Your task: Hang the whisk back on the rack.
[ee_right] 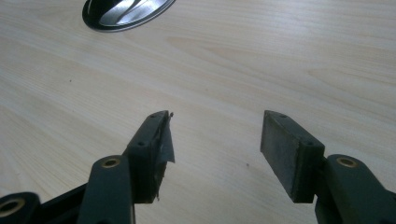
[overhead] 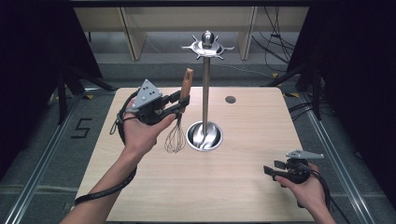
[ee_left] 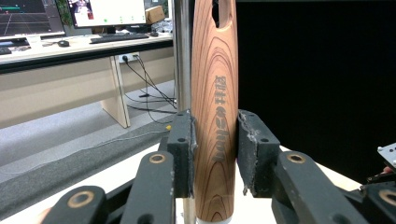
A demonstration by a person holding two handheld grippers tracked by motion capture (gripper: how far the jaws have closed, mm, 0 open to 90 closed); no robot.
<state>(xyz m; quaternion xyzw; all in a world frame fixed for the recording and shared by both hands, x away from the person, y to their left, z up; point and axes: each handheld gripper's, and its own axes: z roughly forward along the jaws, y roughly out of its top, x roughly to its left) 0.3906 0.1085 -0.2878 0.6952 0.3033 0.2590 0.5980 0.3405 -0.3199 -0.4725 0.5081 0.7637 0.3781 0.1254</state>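
Observation:
My left gripper (overhead: 181, 103) is shut on the wooden handle (overhead: 187, 86) of a whisk, which hangs upright above the table with its wire head (overhead: 175, 137) pointing down. In the left gripper view the grained handle (ee_left: 215, 70) stands between both pads of the left gripper (ee_left: 215, 140). Just right of the whisk rises a steel utensil stand (overhead: 205, 93) with a round base (overhead: 204, 136) and a ring of hooks at the top (overhead: 208, 46); its pole (ee_left: 181, 56) shows behind the handle. My right gripper (overhead: 273, 169) rests low near the table's front right, open (ee_right: 215, 140), nothing between its pads.
The light wooden table (overhead: 243, 186) has a small round dark spot (overhead: 230, 99) at the back right. The stand's shiny base (ee_right: 126, 11) lies ahead of the right gripper. Dark curtains flank the table; desks and cables (ee_left: 149, 88) sit beyond.

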